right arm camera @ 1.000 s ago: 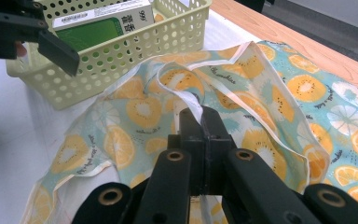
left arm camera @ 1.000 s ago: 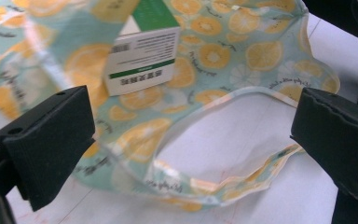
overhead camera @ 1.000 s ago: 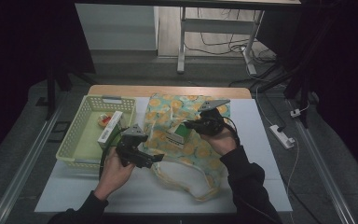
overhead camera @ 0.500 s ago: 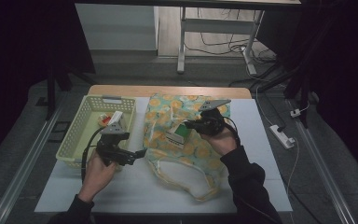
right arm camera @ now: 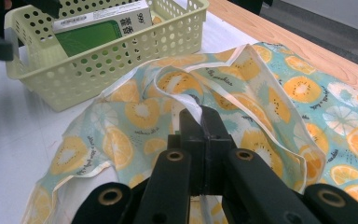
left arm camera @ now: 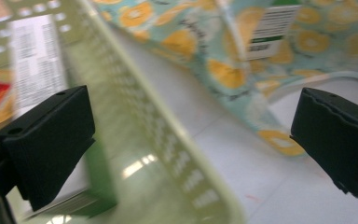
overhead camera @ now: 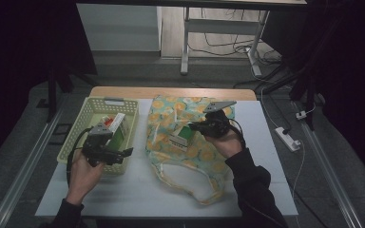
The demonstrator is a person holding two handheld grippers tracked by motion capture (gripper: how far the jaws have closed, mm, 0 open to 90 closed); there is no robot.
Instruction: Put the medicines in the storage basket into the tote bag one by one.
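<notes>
A cloth bag (overhead camera: 197,152) printed with orange and kiwi slices lies on the white table, a green-and-white box (overhead camera: 180,137) in its mouth. My right gripper (overhead camera: 196,126) is shut on the bag's white-trimmed rim (right arm camera: 196,106) and holds it up. My left gripper (overhead camera: 123,153) hovers over the near right corner of the pale green basket (overhead camera: 91,107), jaws wide open and empty. In the left gripper view the basket's rim (left arm camera: 168,140) runs between the jaws of my left gripper (left arm camera: 191,140), with the bag (left arm camera: 223,70) beyond.
Another green-and-white box (overhead camera: 116,126) lies in the basket, also seen in the right gripper view (right arm camera: 98,32). A wooden strip (overhead camera: 171,92) edges the table's far side. A power strip (overhead camera: 287,137) lies on the floor at the right.
My left gripper has moved left, away from the bag's mouth to the basket's near right corner. The right gripper has stayed put on the bag's rim.
</notes>
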